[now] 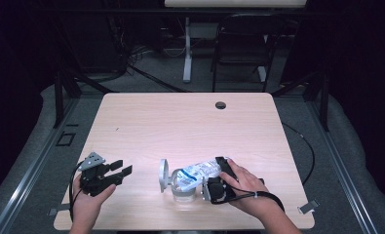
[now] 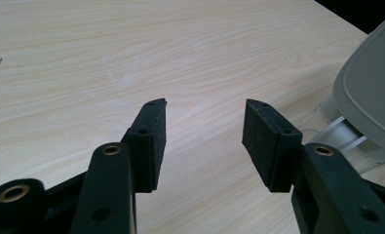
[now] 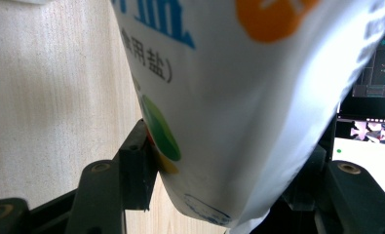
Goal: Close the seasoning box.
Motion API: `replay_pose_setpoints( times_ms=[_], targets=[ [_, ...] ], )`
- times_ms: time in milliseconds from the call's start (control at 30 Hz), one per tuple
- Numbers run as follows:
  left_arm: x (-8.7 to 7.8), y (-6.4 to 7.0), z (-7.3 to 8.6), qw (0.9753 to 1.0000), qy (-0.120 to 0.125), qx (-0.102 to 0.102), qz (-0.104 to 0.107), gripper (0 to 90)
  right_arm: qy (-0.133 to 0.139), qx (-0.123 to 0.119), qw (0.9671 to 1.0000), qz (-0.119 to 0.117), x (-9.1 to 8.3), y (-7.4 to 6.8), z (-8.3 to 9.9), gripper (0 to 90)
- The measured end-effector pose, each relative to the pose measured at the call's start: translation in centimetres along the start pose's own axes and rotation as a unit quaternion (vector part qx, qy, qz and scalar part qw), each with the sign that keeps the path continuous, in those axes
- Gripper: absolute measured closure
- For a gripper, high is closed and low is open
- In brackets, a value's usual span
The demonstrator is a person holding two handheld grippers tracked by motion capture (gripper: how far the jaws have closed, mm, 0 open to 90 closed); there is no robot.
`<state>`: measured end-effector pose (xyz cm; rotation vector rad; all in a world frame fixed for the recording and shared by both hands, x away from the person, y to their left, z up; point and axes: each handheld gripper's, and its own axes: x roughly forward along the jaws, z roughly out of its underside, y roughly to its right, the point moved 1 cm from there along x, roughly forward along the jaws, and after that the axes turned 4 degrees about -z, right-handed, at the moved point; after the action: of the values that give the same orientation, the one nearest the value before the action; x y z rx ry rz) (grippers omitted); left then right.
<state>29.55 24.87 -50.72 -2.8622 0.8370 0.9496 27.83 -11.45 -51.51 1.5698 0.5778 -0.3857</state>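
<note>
1. Near the front edge of the wooden table (image 1: 146, 117), a white salt bag (image 1: 200, 171) printed in blue, orange and green is held tilted over a clear container (image 1: 182, 191); the bag mouth is directed down toward the container opening.
2. The right gripper (image 1: 218, 181) is closed on the salt bag; in the right gripper view the bag (image 3: 239, 97) is seen pinched between the two black jaws, with the pads pressed against its sides.
3. The left gripper (image 1: 122, 168) is held well apart from the container, on the left of the table; its jaws are spread wide and nothing is gripped; bare tabletop is seen between the pads (image 2: 153, 141) in the left gripper view.
4. A grey hinged lid (image 1: 164, 174) stands swung open beside the container; the lid (image 2: 370, 102) is also seen at the edge of the left gripper view.
5. Progress is judged as mid-task: the lid is already open and the bag is positioned for pouring; whether salt is flowing, and how full the container is, cannot be told.
6. Remaining work is judged to be: completion of the pour; setting down of the bag; closing of the lid.
</note>
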Motion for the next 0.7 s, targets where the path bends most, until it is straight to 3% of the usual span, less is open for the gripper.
replay_pose_setpoints(
  times_ms=[700],
  targets=[
    [0.02,-0.14,0.07,1.0000,0.000,-0.004,0.000,51.7,-0.006,-0.019,0.9998,0.008,-0.05,0.12,-0.05,41.7]
  ],
)
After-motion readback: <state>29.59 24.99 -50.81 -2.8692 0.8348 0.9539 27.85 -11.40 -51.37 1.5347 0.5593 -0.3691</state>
